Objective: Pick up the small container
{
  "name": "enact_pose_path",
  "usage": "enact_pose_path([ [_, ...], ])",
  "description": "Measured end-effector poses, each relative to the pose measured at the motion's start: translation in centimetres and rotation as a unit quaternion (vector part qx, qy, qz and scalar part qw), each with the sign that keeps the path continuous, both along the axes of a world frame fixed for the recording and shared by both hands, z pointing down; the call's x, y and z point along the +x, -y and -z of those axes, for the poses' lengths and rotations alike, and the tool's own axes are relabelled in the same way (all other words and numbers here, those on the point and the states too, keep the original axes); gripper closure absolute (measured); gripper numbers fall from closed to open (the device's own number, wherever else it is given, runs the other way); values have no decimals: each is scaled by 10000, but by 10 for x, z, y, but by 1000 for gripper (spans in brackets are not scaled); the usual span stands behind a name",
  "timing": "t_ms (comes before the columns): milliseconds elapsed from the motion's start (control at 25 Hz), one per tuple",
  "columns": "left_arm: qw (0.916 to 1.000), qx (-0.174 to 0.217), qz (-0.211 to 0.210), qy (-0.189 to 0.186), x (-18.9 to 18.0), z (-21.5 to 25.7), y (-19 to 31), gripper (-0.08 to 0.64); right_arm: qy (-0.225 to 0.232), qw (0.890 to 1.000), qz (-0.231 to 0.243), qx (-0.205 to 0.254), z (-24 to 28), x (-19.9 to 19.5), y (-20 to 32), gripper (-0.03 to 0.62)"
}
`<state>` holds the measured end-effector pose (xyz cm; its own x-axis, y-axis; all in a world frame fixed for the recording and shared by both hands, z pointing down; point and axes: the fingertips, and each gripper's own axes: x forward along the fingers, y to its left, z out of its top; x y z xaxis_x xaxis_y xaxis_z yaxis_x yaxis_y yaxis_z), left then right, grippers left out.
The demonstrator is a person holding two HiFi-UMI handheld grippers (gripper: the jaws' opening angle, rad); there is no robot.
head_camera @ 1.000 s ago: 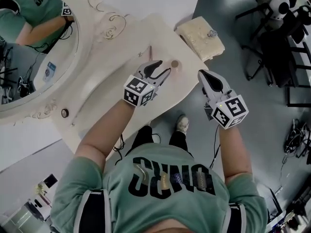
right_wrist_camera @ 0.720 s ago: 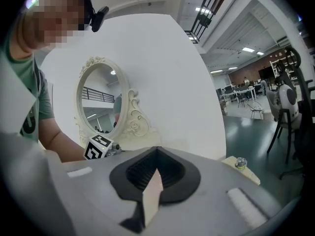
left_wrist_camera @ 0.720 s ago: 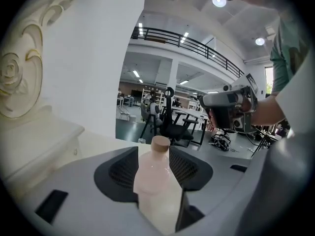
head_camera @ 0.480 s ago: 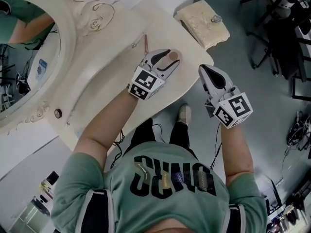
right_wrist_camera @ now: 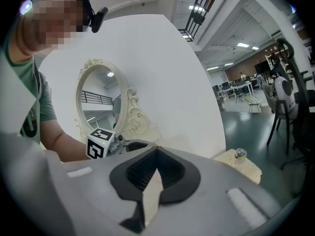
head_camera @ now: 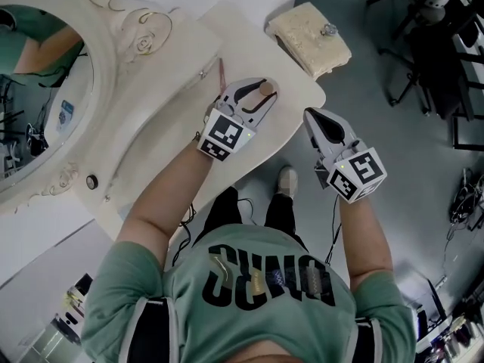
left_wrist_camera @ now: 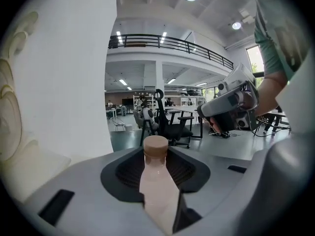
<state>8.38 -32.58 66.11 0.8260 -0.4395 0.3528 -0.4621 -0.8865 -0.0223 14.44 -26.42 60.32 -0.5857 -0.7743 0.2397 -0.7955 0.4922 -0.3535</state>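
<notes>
Left claw (head_camera: 262, 93) low over desk (head_camera: 166, 134), near right corner, by front edge. Container (left_wrist_camera: 156, 181), small pinkish bottle with tan cap, upright between its 2 jaws. Jaws closing round it; dark gap shows on 1 side of bottle, so not clamped yet. Right claw (head_camera: 310, 116) off desk, just past front edge, over floor; jaws together, nothing in them. Oval mirror (head_camera: 45, 104) in carved frame at desk's far left. Beige cushion (head_camera: 310, 40) beyond right corner, apart from desk.
</notes>
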Motion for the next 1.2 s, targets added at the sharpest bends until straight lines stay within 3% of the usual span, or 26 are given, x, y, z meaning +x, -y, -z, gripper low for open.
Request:
enact_pose_path([
  [480, 9999, -2, 103, -78, -16, 68, -7, 420, -222, 9988, -44, 425, 63, 0, 2, 584],
  [1200, 9989, 318, 47, -353, -12, 181, -4, 420, -392, 9955, -154, 847, 146, 18, 15, 584],
])
